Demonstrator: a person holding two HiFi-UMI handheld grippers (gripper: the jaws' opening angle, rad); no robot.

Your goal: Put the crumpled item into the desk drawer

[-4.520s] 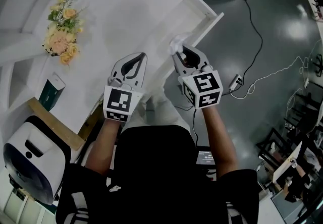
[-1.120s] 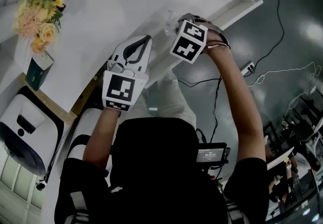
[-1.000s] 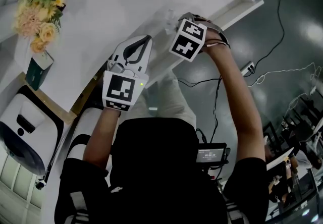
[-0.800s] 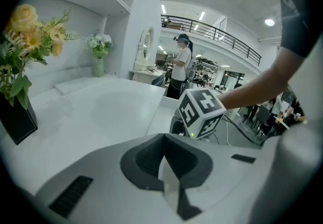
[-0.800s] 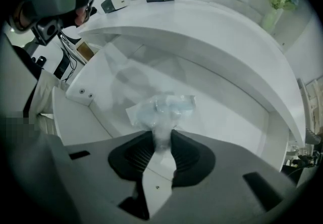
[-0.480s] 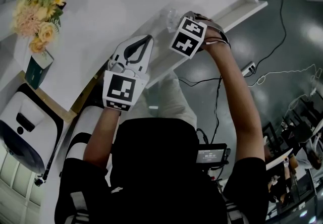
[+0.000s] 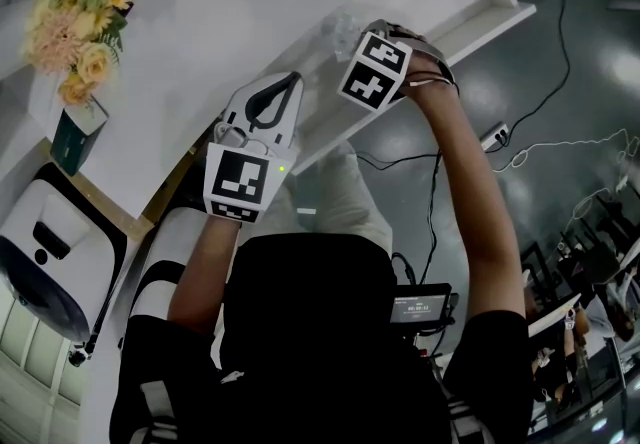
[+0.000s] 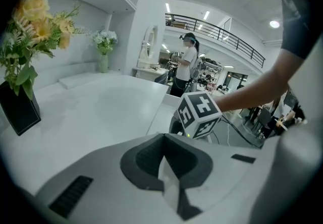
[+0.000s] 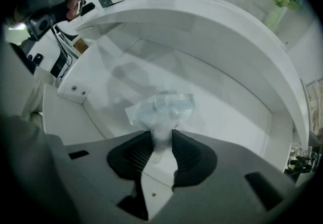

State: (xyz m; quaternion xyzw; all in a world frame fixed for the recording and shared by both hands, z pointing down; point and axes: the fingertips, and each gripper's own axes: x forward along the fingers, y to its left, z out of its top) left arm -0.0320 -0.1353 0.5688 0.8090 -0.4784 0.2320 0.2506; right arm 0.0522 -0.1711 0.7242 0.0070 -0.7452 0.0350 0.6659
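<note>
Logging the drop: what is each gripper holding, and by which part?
Right gripper: crumpled plastic, its bunched lower end between the opening fingers. Left gripper: shut, empty.

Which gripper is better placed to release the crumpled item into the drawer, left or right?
Right. The right gripper hangs over the open drawer with the crumpled item between its jaws, which are opening. The left gripper is shut and empty, above the desk top.
</note>
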